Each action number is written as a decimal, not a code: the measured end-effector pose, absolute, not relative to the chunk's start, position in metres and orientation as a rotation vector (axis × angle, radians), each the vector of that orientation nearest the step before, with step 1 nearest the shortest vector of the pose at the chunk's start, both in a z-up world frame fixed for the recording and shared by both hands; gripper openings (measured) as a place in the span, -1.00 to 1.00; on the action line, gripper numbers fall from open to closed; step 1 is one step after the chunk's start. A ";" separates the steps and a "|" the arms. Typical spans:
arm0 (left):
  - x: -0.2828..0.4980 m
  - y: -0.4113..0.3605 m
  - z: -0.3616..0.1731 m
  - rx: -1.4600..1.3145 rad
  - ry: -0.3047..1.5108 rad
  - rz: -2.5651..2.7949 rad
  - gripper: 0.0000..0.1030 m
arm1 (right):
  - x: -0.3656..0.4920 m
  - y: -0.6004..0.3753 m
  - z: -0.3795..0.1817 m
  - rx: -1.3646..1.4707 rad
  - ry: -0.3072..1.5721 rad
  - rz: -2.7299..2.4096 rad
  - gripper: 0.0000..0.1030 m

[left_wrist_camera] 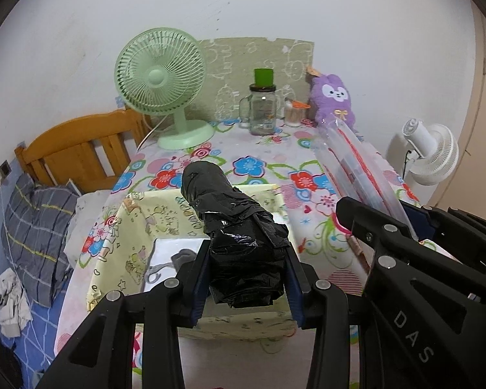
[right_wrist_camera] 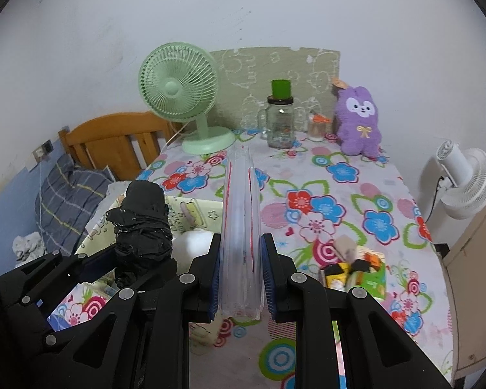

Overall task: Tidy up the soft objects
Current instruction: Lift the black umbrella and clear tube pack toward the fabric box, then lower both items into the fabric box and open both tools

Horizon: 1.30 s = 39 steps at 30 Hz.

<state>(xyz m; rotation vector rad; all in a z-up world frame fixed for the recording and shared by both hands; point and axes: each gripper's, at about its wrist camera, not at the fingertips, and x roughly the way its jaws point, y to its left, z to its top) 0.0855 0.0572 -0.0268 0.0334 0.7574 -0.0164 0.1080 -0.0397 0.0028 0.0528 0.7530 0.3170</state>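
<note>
Left of the green fan (left_wrist_camera: 160, 79): wooden headboard (left_wrist_camera: 77, 149). Below the fan, left gripper (left_wrist_camera: 246, 278) pinching a black-wrapped bundle (left_wrist_camera: 236, 227) over a pale yellow box (left_wrist_camera: 129, 227). Right of it, right gripper (right_wrist_camera: 241, 272), lettered "DAS", clamping a clear zip bag (right_wrist_camera: 239, 220) above the floral tabletop (right_wrist_camera: 340, 194). Farther right, purple plush (right_wrist_camera: 359, 120).

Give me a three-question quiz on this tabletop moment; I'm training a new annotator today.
1. True or false: the left gripper is shut on the black wrapped bundle.
2. What does the right gripper hold? A) clear plastic bag B) purple plush toy C) green fan
3. What stands between the fan and the plush?

Key: 1 true; 2 A; 3 the glass jar.
</note>
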 end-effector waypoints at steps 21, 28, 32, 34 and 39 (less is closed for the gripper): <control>0.111 0.110 -0.061 -0.019 0.850 0.046 -0.18 | 0.141 0.023 -0.029 -0.009 0.853 0.380 -0.50; 0.114 0.119 -0.068 0.018 0.863 0.050 -0.14 | 0.147 0.043 -0.043 -0.012 0.907 0.429 -0.50; 0.115 0.127 -0.071 0.009 0.875 0.059 -0.14 | 0.149 0.052 -0.046 -0.020 0.916 0.450 -0.50; 0.115 0.129 -0.072 0.004 0.879 0.063 -0.13 | 0.150 0.056 -0.047 -0.022 0.918 0.460 -0.50; 0.115 0.134 -0.073 -0.009 0.876 0.062 0.14 | 0.153 0.063 -0.047 -0.019 0.916 0.484 -0.50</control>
